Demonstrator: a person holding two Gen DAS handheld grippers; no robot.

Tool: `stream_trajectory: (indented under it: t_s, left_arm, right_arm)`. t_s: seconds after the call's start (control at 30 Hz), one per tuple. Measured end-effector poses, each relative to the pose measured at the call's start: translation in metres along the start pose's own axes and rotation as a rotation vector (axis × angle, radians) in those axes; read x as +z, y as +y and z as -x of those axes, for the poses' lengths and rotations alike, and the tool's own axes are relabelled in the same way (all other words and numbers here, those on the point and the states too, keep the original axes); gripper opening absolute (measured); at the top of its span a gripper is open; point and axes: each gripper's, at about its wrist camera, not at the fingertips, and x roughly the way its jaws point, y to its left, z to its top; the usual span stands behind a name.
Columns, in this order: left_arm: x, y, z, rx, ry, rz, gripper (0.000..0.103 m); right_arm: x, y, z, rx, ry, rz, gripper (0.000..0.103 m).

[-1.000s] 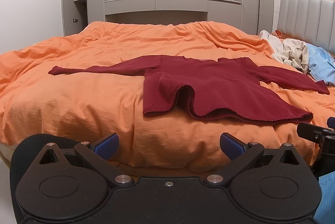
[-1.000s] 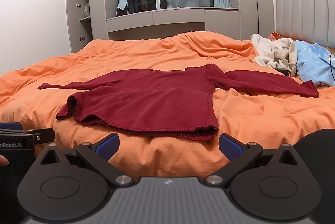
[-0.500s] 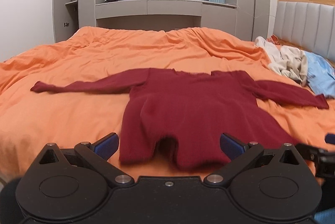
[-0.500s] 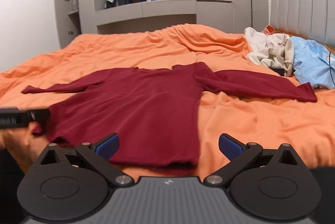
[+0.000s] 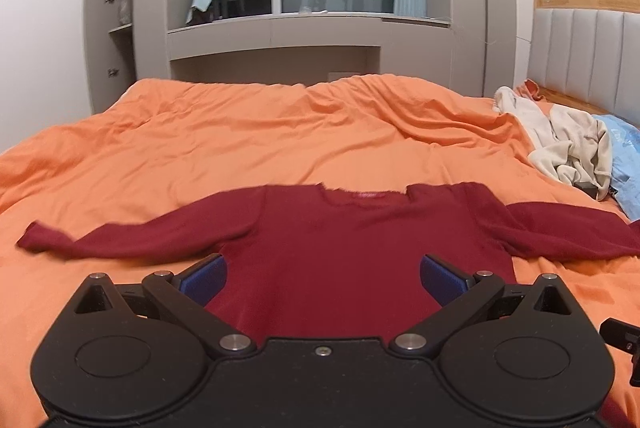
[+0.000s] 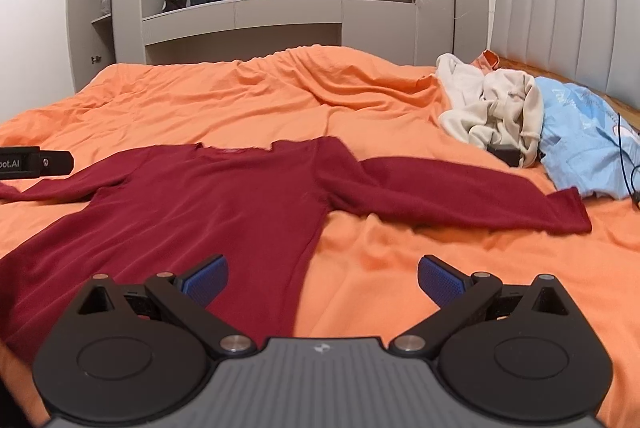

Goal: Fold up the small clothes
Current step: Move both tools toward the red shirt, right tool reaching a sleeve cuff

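Note:
A dark red long-sleeved sweater lies flat on the orange bed, neck toward the far side, both sleeves spread out. It also shows in the right wrist view. My left gripper is open and empty, hovering above the sweater's body. My right gripper is open and empty above the sweater's right side edge and the bedding beside it. The sweater's near hem is hidden behind the gripper bodies.
The orange duvet covers the whole bed. A heap of cream clothes and a light blue garment lie at the right by the grey headboard. Grey cabinets stand behind the bed.
Both grippers have moved forward and up over the bed, from beside its near edge to above the sweater. The sweater now looks flatter than before. Both grippers stay open.

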Motion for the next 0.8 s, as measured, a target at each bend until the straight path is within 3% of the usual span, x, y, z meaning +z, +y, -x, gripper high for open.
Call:
stream_trajectory:
  t_s: [0.2, 0.3, 0.5, 0.67, 0.8]
  left_arm:
    - [0.014, -0.015, -0.050, -0.040, 0.015, -0.021, 0.103]
    - [0.014, -0.019, -0.079, -0.052, 0.054, -0.014, 0.103]
    - [0.001, -0.018, -0.125, -0.027, 0.116, 0.030, 0.103]
    - [-0.019, -0.007, -0.148, -0.030, 0.184, 0.061, 0.103]
    - [-0.029, -0.003, -0.150, -0.034, 0.204, 0.066, 0.103]
  right_arm:
    - [0.021, -0.027, -0.035, -0.030, -0.002, -0.026, 0.103]
    - [0.030, -0.052, -0.057, -0.003, -0.023, -0.051, 0.103]
    - [0.044, -0.133, -0.104, -0.007, -0.003, -0.252, 0.103]
    - [0.045, -0.195, -0.142, -0.193, 0.008, -0.324, 0.103]
    - [0.031, -0.248, -0.158, -0.319, 0.031, -0.494, 0.103]
